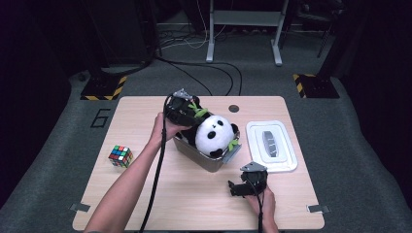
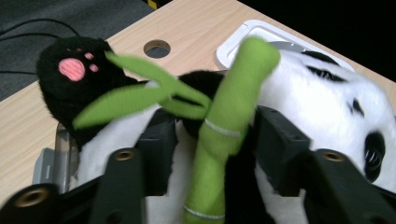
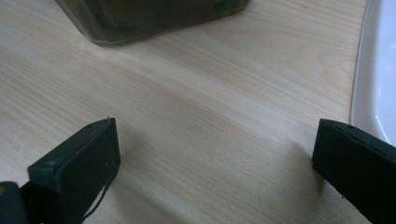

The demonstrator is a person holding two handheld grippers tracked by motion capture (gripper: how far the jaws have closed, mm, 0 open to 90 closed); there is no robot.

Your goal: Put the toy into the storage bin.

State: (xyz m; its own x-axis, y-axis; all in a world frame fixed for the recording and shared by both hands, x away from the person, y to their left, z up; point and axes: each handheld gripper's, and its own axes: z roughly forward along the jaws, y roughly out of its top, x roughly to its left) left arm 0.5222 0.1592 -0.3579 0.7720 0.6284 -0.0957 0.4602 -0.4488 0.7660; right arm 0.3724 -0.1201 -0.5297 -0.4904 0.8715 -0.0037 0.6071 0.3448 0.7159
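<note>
A black-and-white plush panda (image 1: 215, 136) lies in a clear grey bin (image 1: 209, 162) at the middle of the table. My left gripper (image 1: 194, 114) is at the panda's far left side. Seen from the left gripper view, its jaws stand apart around the toy's green bamboo stalk (image 2: 229, 107), with gaps on both sides, so my left gripper (image 2: 217, 140) is open. The panda's white head (image 2: 327, 93) fills the right there. My right gripper (image 1: 235, 188) rests low over the bare wood in front of the bin, open, nothing between its jaws (image 3: 215, 154).
A white lid (image 1: 271, 145) lies flat right of the bin, close to the right gripper's right jaw (image 3: 380, 70). A Rubik's cube (image 1: 120, 156) sits at the table's left. A round hole (image 1: 234, 108) is near the far edge. The bin's corner (image 3: 154, 18) is ahead of the right gripper.
</note>
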